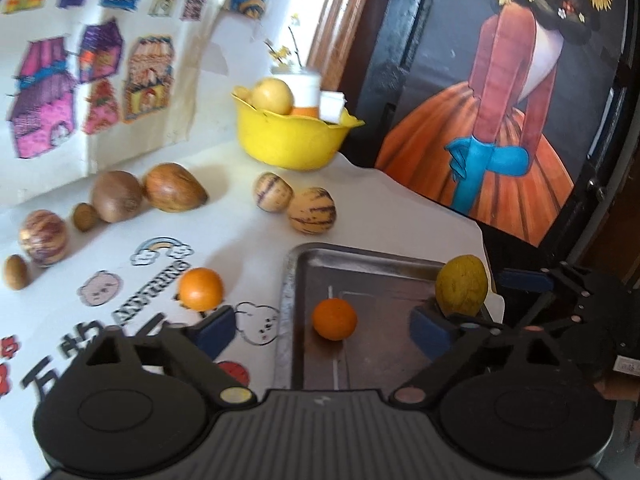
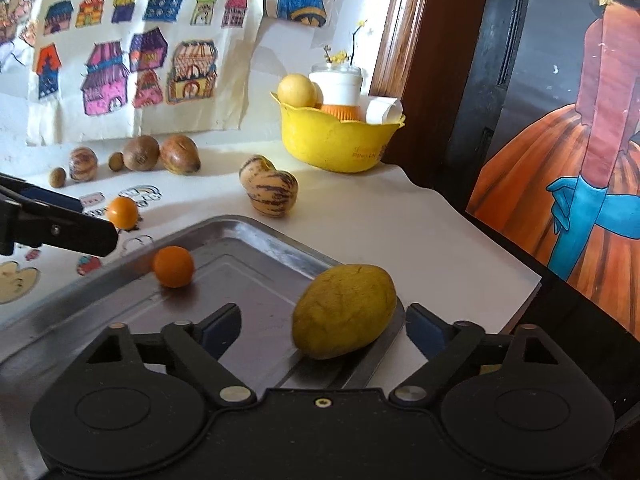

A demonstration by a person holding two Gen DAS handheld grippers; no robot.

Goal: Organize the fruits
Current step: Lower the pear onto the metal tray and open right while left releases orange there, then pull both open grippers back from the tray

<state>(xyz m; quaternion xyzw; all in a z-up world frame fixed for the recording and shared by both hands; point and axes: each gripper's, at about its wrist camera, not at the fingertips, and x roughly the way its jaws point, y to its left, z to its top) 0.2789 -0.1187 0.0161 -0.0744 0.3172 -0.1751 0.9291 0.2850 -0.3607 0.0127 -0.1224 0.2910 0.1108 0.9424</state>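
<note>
A metal tray (image 1: 360, 258) (image 2: 256, 236) lies on the white table. One small orange (image 1: 334, 319) (image 2: 173, 266) sits in it. A yellow-green lemon-like fruit (image 2: 344, 311) (image 1: 462, 285) rests on the tray's right rim, between the fingers of my open right gripper (image 2: 324, 330), not squeezed. My left gripper (image 1: 324, 330) is open and empty above the tray's near left edge. A second orange (image 1: 200, 289) (image 2: 122, 212) lies on the table left of the tray. Two striped pale melons (image 1: 294, 202) (image 2: 270, 190) lie beyond the tray.
A yellow bowl (image 1: 288, 136) (image 2: 340, 140) with yellow fruit and cups stands at the back. Several brown fruits (image 1: 116, 196) (image 2: 160, 154) line the back left by the drawings. A painted panel (image 1: 500, 120) stands on the right, past the table edge.
</note>
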